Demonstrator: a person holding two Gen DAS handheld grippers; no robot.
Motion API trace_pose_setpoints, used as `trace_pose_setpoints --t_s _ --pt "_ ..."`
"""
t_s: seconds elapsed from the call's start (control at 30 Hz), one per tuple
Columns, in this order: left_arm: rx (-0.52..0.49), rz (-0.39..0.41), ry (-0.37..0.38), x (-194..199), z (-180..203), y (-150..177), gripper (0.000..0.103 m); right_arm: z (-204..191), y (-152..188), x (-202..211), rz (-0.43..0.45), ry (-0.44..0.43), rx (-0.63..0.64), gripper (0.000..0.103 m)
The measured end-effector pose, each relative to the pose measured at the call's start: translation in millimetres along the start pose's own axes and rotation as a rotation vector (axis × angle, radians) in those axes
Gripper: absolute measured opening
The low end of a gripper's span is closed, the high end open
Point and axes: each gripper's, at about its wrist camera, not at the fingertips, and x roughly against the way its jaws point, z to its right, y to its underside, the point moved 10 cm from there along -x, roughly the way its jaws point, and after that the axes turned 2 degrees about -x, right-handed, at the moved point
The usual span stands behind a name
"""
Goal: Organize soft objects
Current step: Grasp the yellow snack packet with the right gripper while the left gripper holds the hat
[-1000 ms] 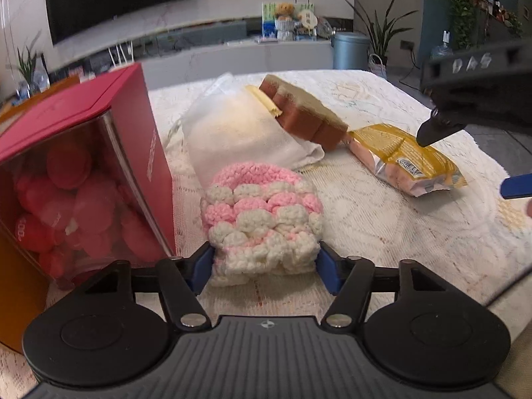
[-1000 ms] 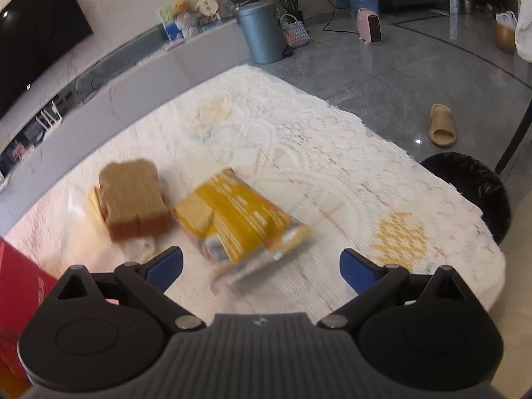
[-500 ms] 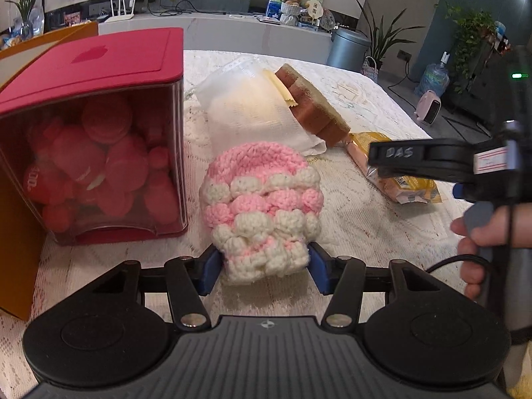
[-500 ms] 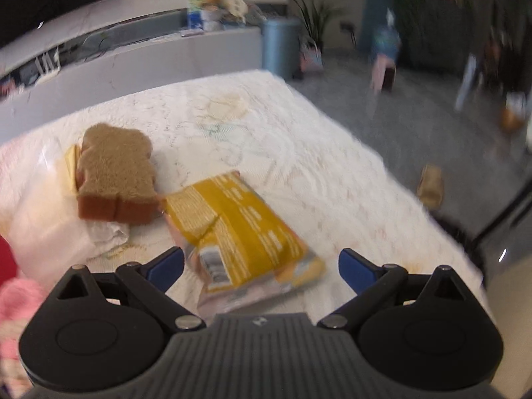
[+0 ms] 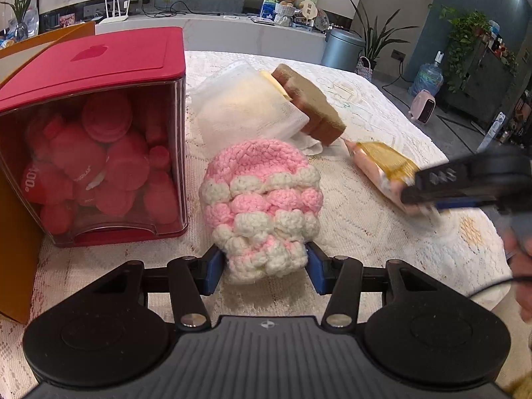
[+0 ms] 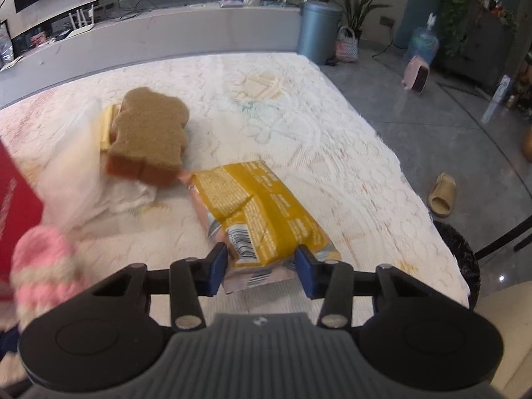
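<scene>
A pink and white crocheted hat (image 5: 262,193) lies on the lace tablecloth (image 5: 365,232). My left gripper (image 5: 263,271) is closing, and its blue pads press the hat's near end from both sides. Right of it lies a yellow snack packet (image 6: 262,212), whose near end sits between the pads of my right gripper (image 6: 262,267). Those jaws are closing too, and they touch the packet's sides. A brown bread-shaped sponge (image 6: 149,139) leans on a white mesh bag (image 5: 246,109) behind both. The hat (image 6: 43,266) shows blurred at the left of the right wrist view.
A red box with a clear front (image 5: 93,133), full of red soft toys, stands left of the hat, with an orange carton (image 5: 13,199) beside it. The table's right edge drops to a grey floor with a slipper (image 6: 442,199) and a black bin (image 6: 459,256).
The right gripper's jaws went from wide apart to closed around the yellow packet's near end. The left jaws narrowed onto the hat, and the left view swung slightly.
</scene>
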Motion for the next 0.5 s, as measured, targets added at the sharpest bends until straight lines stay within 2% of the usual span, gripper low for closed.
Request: trace_pose_setpoints --t_s 0.1,0.2,0.23,0.33,0.4,0.5 --pt "-0.021 0.005 -0.012 -0.6 3.3 1.4 0.059 7.8 14.9 6.1 -0.041 -0.017 -0.027 0.044" --pt "-0.036 0.007 -0.019 -1.4 5.9 2.7 0.059 6.2 24.3 16.5 -0.058 -0.006 0.016 0.045" --pt "-0.038 0.008 -0.019 -1.4 5.5 2.9 0.059 5.6 24.7 18.9 -0.05 0.0 0.023 0.047" --pt "-0.055 0.013 -0.016 -2.3 7.2 3.9 0.063 4.0 18.4 21.4 -0.003 0.026 0.047 0.077" --pt "-0.104 0.007 -0.013 -5.0 9.3 5.6 0.075 2.6 14.2 17.2 0.01 0.022 0.063 0.079" --pt "-0.11 0.036 -0.011 -6.6 9.1 5.6 0.08 1.3 11.6 2.5 -0.009 0.026 0.078 0.084"
